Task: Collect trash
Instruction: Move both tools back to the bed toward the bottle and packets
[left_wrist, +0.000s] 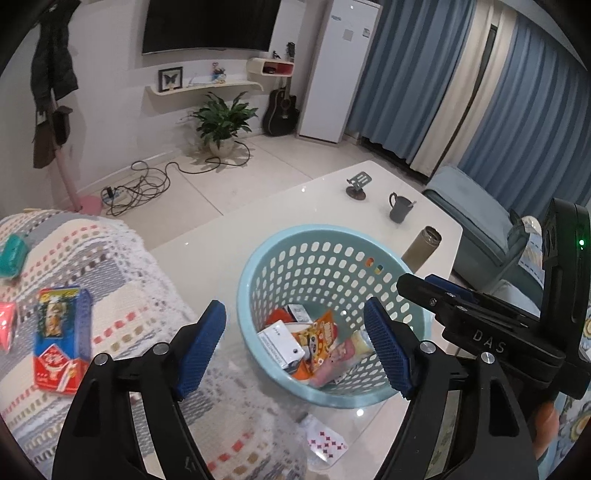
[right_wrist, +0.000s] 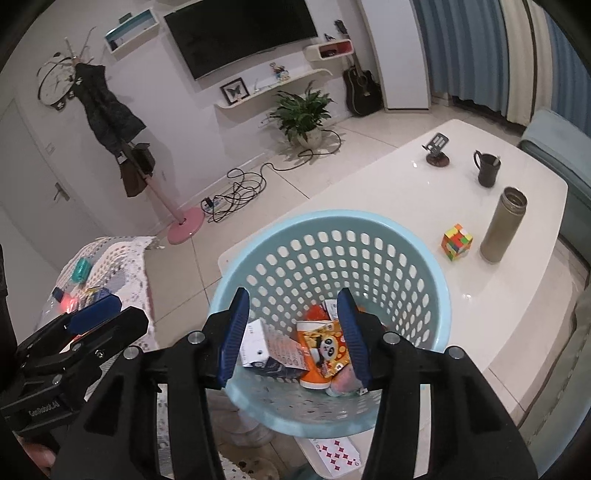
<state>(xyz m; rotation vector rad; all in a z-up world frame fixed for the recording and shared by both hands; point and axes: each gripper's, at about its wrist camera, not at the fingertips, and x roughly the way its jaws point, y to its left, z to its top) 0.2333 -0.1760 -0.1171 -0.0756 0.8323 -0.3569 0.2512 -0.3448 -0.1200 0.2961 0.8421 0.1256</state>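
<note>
Trash, meaning a pile of snack wrappers (left_wrist: 320, 341) and a small white box (left_wrist: 280, 343), is sitting in the bottom of the light blue basket (left_wrist: 258, 266), which stands on the white table (left_wrist: 332, 192).

Taking the basket as the landmark: the left gripper (left_wrist: 295, 350) hangs over its near rim with the blue pads spread wide and nothing between them. The right gripper (right_wrist: 291, 336) is also above the basket's near side, jaws apart and empty, looking straight down onto an orange panda-print packet (right_wrist: 327, 349).

Right in front of the basket, touching its base, a playing card with red diamonds (right_wrist: 338, 456) lies flat on the table. Off to the basket's left there's a knitted blanket (left_wrist: 110, 258) with a red and blue carton (left_wrist: 61, 339) lying on it, plus a teal item (left_wrist: 13, 254) further along.

To the right of the basket, a Rubik's cube (right_wrist: 457, 242) and a tall olive thermos (right_wrist: 504, 225) stand near each other. Beyond the basket, a dark mug (right_wrist: 487, 168) and a phone stand (right_wrist: 437, 149) sit toward the table's far end.

Way past that, a potted plant (left_wrist: 221, 122) and a guitar (left_wrist: 281, 107) stand by the wall.
</note>
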